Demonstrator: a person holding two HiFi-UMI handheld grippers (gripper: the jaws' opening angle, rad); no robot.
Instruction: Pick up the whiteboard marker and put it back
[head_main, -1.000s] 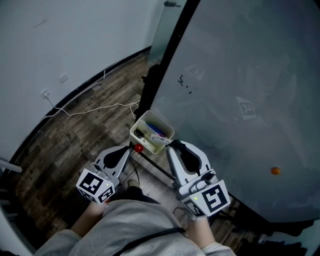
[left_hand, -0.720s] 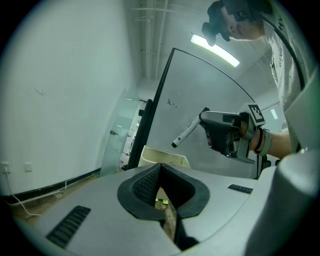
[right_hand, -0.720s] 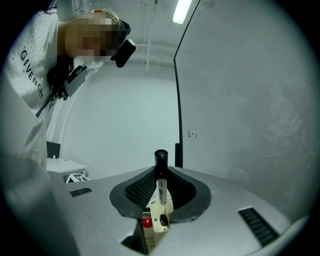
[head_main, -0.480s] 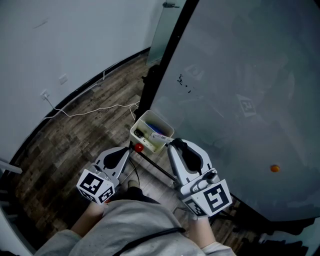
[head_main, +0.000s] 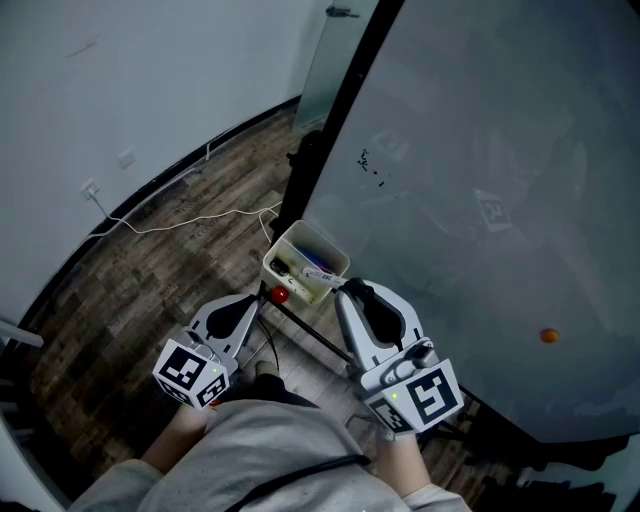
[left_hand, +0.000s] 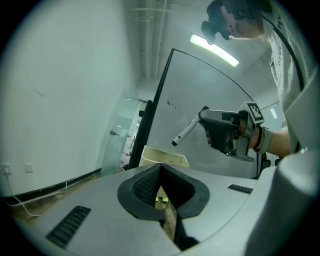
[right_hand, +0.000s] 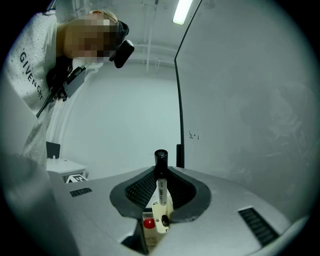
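In the head view, nothing is moving since a moment ago. The left gripper (head_main: 257, 298) and the right gripper (head_main: 348, 290) are staying just where they were, side by side. They are in front of the small cream plastic box (head_main: 283, 248), which is hanging at the bottom edge of the big smooth grey whiteboard (head_main: 480, 150). So the putting back is probably still waiting to happen. A little shiny red ball (head_main: 280, 295) is sitting just beside the box, and the dark wooden floor (head_main: 150, 270) is lying below.

In the left gripper view, the left gripper (left_hand: 158, 169) is keeping its bumpy black rubber jaws together with nothing in them. Across from it, the right gripper (left_hand: 204, 116) is holding the thin round white whiteboard marker with a black end (left_hand: 186, 131). The marker is sticking out slanted, above the box (left_hand: 165, 155).

In the right gripper view, the right gripper (right_hand: 160, 176) is squeezing the marker (right_hand: 160, 182) between its jaws, around its white middle. The marker is standing up, black end on top. The red ball (right_hand: 148, 223) is showing just under it, so I think the marker only needs lowering and letting go.
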